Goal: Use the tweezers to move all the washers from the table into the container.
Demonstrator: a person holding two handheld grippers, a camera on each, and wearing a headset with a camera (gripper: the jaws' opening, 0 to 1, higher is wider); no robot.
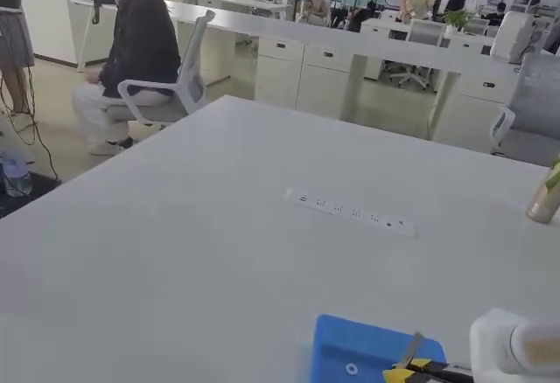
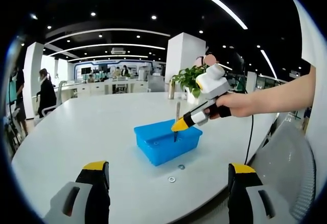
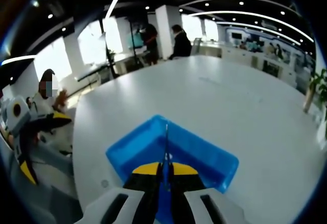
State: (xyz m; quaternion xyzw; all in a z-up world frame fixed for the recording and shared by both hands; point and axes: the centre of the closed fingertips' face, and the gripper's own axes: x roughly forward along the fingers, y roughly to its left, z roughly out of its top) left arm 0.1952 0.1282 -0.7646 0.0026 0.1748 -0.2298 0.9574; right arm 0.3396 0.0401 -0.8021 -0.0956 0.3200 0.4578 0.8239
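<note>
Over the container (image 2: 168, 155), right gripper (image 3: 164, 172) jaws clamp tweezers (image 3: 166, 137); left gripper (image 2: 167, 166) jaws gape. Next, probably: washers (image 2: 171, 179) beside it.

A white power strip (image 1: 350, 212) lies flat. Far beyond it, to the left, a person (image 1: 136, 42) sits in a white chair (image 1: 184, 86). Straight beyond it stand white desks (image 1: 302, 73) with drawers.

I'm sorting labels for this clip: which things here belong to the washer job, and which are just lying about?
Job: tweezers in the right gripper; blue container; washers on the table.
Lying about: power strip; potted plant; office chair.
</note>
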